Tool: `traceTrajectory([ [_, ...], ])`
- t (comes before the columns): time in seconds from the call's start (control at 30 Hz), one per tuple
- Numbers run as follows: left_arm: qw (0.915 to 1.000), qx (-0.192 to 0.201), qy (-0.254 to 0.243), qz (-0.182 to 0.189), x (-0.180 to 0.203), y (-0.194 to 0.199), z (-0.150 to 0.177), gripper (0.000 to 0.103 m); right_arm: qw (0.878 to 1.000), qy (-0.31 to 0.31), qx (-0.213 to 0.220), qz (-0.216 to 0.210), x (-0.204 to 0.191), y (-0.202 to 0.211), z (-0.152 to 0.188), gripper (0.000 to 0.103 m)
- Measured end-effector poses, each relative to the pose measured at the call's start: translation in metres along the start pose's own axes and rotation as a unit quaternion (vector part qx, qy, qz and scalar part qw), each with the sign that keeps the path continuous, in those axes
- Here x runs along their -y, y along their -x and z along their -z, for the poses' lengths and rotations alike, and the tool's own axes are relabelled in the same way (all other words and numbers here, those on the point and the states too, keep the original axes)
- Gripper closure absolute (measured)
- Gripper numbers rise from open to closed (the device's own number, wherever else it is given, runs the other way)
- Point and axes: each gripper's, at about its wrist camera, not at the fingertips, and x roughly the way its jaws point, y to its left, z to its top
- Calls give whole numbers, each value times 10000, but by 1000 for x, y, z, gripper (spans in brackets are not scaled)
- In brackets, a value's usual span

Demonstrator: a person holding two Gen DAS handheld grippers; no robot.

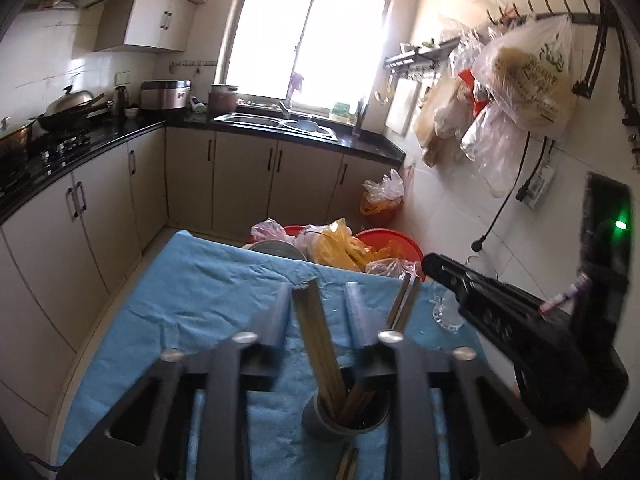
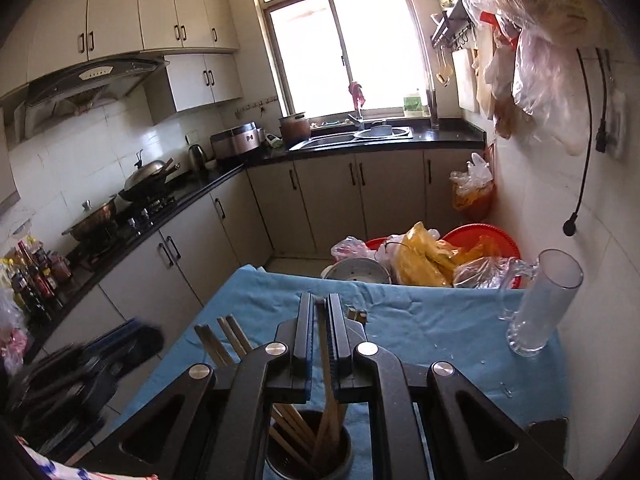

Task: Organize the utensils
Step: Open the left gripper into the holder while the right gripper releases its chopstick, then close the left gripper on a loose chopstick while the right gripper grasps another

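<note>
Chopsticks (image 2: 328,412), long pale wood, stand bundled in round grey holder (image 2: 308,460)

Wooden chopsticks (image 2: 329,412) upright in gray cup (image 1: 345,416)

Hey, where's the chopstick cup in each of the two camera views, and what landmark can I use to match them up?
Left wrist view: the chopstick cup sits low and centre on the blue cloth, just below the left hand-held gripper.
Right wrist view: the cup is at the bottom edge, centre, under the right hand-held gripper, which is closed on a chopstick.
Shared landmark: the glass mug on the cloth near the wall.
</note>
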Motion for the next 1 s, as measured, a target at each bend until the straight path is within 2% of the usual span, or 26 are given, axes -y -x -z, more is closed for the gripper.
traceTrajectory([
  [0.07,10000,40,19,30,-6,14,4,72,9999,-59,110,21,3,10,2,78],
  [0.1,10000,61,20,45,-8,21,7,71,9998,-107,168,22,7,19,6,69],
  [0.17,9999,111,35,76,-16,40,18,68,9997,-126,171,76,10,32,17,66],
  [0.27,9999,130,38,94,-30,62,43,59,9998,-163,-63,120,20,49,54,60],
  [0.37,10000,-57,-5,-16,-44,70,80,57,9975,-143,-689,72,26,46,114,60],
  [0.47,9986,-533,-7,-66,-57,62,126,57,9901,-2,-1403,-2,19,30,182,60],
  [0.53,9960,-882,27,-105,-62,51,154,57,9839,-56,-1776,-203,13,21,221,72],
  [0.6,9925,-1215,102,-54,-66,43,181,60,9805,-25,-1938,-318,4,17,246,73],
  [0.67,9901,-1397,99,-70,-65,39,201,62,9802,59,-1951,-321,-4,16,256,73],
  [0.77,9891,-1458,70,-170,-65,42,219,62,9802,56,-1946,-370,-12,14,262,73],
  [1.0,9884,-1515,8,-107,-61,42,224,62,9788,315,-2018,171,-30,1,258,73],
])
